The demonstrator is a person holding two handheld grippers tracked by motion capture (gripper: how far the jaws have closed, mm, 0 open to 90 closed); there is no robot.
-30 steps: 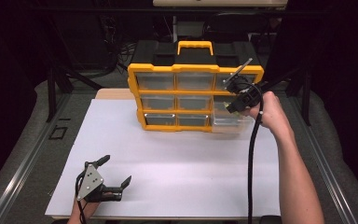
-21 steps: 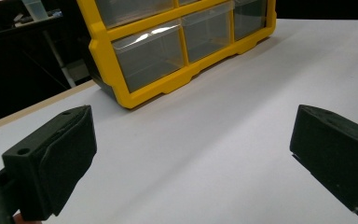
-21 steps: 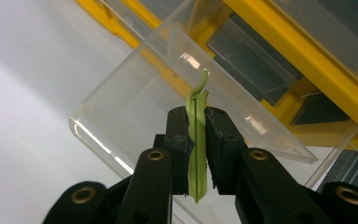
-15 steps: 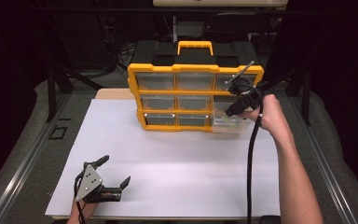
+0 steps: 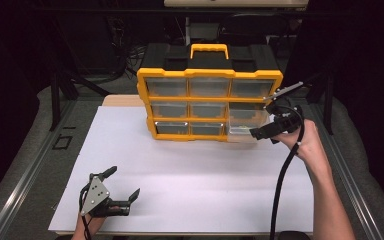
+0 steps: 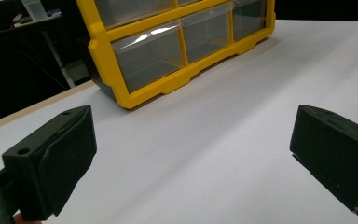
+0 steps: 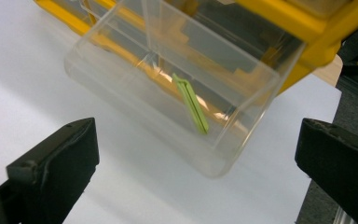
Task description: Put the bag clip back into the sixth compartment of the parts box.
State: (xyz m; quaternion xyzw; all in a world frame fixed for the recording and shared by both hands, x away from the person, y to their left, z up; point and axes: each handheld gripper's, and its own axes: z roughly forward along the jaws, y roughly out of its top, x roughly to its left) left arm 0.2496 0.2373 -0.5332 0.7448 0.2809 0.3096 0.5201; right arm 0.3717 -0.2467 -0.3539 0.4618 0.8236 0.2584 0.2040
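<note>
Jaws of the right gripper (image 5: 260, 134) are seen spread wide, having just been opening, and nothing is clamped between them. In the right gripper view the two black jaws stand at the lower corners, with the clear drawer (image 7: 177, 93) lying beyond them and untouched by either. The drawer is pulled part of the way out of the yellow organizer (image 5: 210, 102), at the lower right corner of its front as seen in the high view, and its outer end hangs over the white sheet (image 5: 195, 185). Inside the drawer a slim green piece (image 7: 191, 103) is seen leaning against the bottom near the front wall; what it is cannot be told. The right gripper is held just in front of the drawer's outer end, at the organizer's right side, and its black cable (image 5: 282, 185) is trailed back toward the near edge of the sheet.

The left gripper (image 5: 122, 192) is held low over the sheet, well apart from the organizer and nearer the table's front edge, to the organizer's left. Its jaws are also spread wide, and only bare sheet is seen between them in the left gripper view, with the organizer's lower left drawers (image 6: 177, 49) seen farther off, all pushed in.
</note>
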